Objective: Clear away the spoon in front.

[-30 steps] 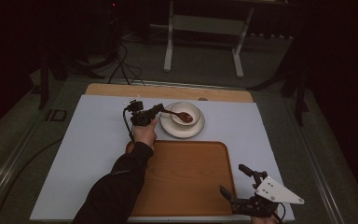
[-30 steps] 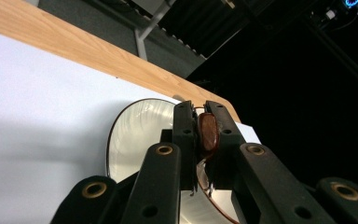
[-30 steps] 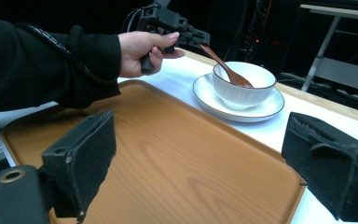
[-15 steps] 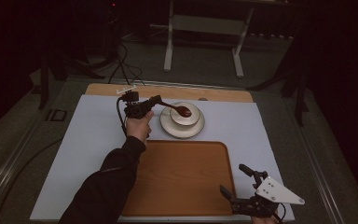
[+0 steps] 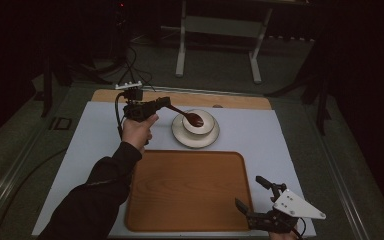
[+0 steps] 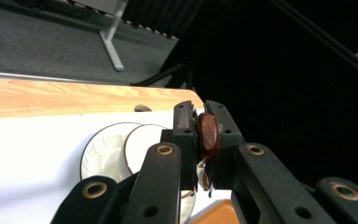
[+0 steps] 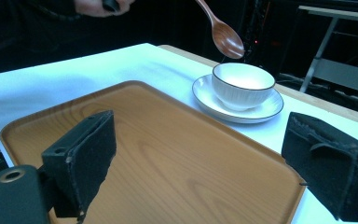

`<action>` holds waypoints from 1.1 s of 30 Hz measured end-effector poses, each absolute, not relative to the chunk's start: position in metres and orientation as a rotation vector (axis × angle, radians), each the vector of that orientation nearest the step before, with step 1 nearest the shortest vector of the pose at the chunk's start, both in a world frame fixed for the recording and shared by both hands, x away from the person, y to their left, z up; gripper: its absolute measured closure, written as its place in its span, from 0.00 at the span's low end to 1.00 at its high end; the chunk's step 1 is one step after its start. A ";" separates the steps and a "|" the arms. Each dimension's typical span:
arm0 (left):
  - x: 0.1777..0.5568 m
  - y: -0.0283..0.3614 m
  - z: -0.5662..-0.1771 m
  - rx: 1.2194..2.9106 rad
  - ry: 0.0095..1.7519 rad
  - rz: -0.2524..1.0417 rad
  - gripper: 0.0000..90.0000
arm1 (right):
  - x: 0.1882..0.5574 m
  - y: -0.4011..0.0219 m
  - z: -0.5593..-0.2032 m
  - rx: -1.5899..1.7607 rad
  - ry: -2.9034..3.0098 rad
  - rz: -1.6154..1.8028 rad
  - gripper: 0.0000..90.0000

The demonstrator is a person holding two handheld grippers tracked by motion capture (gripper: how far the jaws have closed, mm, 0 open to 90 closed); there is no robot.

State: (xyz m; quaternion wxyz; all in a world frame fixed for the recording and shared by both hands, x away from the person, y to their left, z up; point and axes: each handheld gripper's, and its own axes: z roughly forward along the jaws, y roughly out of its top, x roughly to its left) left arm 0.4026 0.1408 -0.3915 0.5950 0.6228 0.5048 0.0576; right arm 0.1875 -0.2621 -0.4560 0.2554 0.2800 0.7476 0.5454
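Tongs nearest the person first: the right tongs (image 5: pixel 261 200) rest at the desk's near right corner, jaws apart and holding nothing, just beside the near right corner of the wooden tray (image 5: pixel 187 190). Past the tray's far edge, toward the far side of the white mat (image 5: pixel 80 150), stands the small white bowl (image 5: pixel 198 121) on its saucer (image 5: pixel 196 136). The left tongs (image 5: pixel 162 103) are clamped on the handle of the dark wooden spoon (image 5: pixel 192 118) — its bowl end hangs just above the white bowl, clear of the rim. My judgement: the spoon is being lifted out, so keep the clamp firm and the lift straight up until it clears the rim — any sideways swing risks tipping the bowl.
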 end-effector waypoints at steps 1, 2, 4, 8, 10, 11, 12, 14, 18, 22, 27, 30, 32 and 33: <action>0.401 0.142 -0.388 1.460 1.163 0.129 0.92 | 0.188 -0.262 -0.456 0.761 2.031 1.482 0.11; 0.399 0.144 -0.385 1.470 1.151 0.126 0.92 | 0.188 -0.262 -0.456 0.762 2.032 1.482 0.11; 0.396 0.147 -0.379 1.496 1.132 0.122 0.92 | 0.188 -0.262 -0.456 0.763 2.034 1.482 0.11; 0.389 0.152 -0.371 1.555 1.099 0.120 0.92 | 0.188 -0.261 -0.456 0.763 2.034 1.481 0.11; 0.386 0.155 -0.368 1.573 1.090 0.113 0.92 | 0.188 -0.261 -0.456 0.763 2.035 1.482 0.11; 0.384 0.157 -0.367 1.590 1.082 0.111 0.92 | 0.188 -0.261 -0.456 0.762 2.035 1.482 0.11; 0.383 0.158 -0.366 1.606 1.072 0.110 0.92 | 0.188 -0.261 -0.456 0.763 2.035 1.482 0.11; 0.381 0.161 -0.364 1.629 1.063 0.104 0.92 | 0.188 -0.261 -0.456 0.764 2.036 1.481 0.11; 0.376 0.167 -0.362 1.671 1.040 0.091 0.92 | 0.187 -0.260 -0.456 0.765 2.029 1.477 0.11; 0.372 0.168 -0.361 1.737 1.002 0.071 0.92 | 0.188 -0.260 -0.456 0.764 2.034 1.477 0.11; 0.368 0.170 -0.359 1.829 0.952 0.042 0.92 | 0.188 -0.260 -0.456 0.763 2.033 1.477 0.11; 0.365 0.172 -0.358 1.882 0.919 0.014 0.92 | 0.187 -0.261 -0.456 0.765 2.027 1.478 0.11; 0.363 0.174 -0.356 1.919 0.891 0.000 0.92 | 0.188 -0.261 -0.456 0.766 2.029 1.479 0.11; 0.361 0.175 -0.356 1.931 0.876 0.006 0.92 | 0.188 -0.261 -0.456 0.768 2.028 1.475 0.11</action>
